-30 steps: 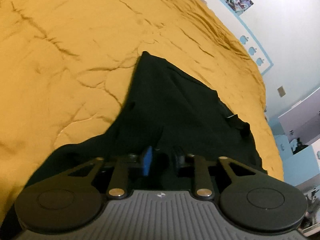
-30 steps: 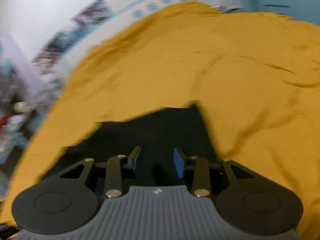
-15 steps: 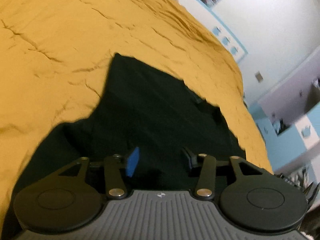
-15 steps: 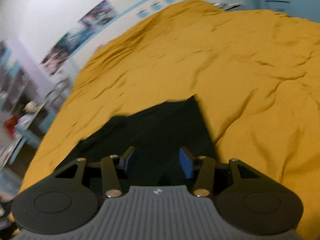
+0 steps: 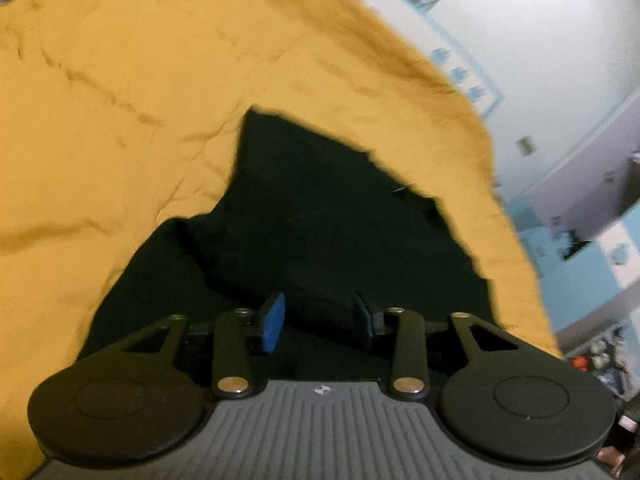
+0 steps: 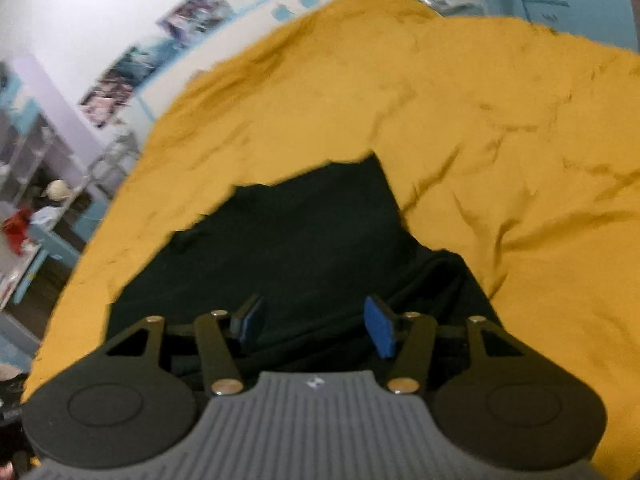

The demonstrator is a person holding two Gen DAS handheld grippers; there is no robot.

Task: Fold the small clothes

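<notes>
Garment: a black garment (image 5: 320,216) lay flat on the yellow bedspread (image 5: 120,120), near both grippers.
Left gripper (image 5: 320,320): fingers closing, gripping nothing.
Right gripper (image 6: 312,320): fingers opening, released above the cloth.
Writing: none was legible; wall posters (image 6: 188,12) blurred.

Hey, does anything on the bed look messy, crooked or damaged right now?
Nothing looks damaged or spilled. The black garment lies on the yellow bedspread with a folded layer on top, its near edge loosely rumpled rather than flat. The bedspread is creased all over.
</notes>
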